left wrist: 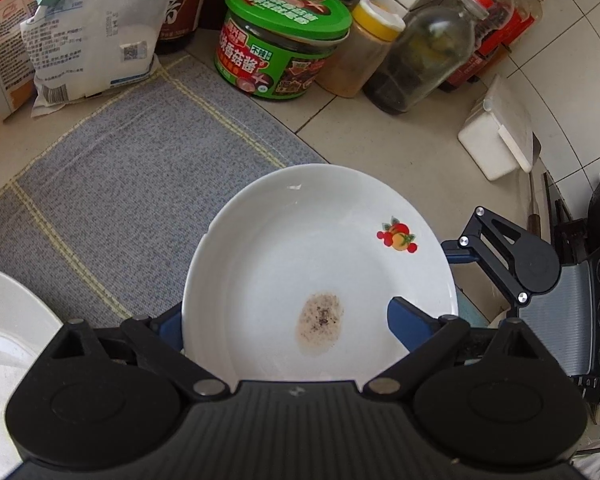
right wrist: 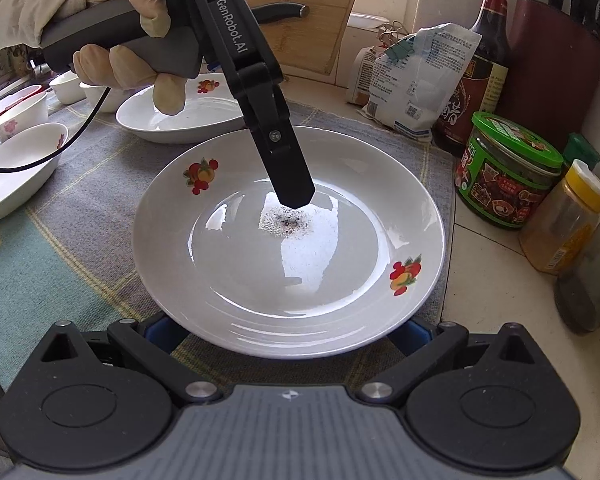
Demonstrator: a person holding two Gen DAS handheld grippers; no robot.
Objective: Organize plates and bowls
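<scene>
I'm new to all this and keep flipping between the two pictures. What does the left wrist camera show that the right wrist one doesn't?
Only the left wrist view shows the white lidded box by the wall and the right claw from the side. Only the right wrist view shows the gloved hand, a second plate and small bowls behind. Both show the stained fruit-print plate, the gray mat and the green jar.

Clearance around the plate (right wrist: 288, 272)

Grey mat (left wrist: 112, 184) lies open leftward — jars (left wrist: 278, 36) and bottles (left wrist: 424, 60) block the rear, second plate (right wrist: 180, 116) behind, right gripper (left wrist: 496, 248) flanks the rim.
</scene>
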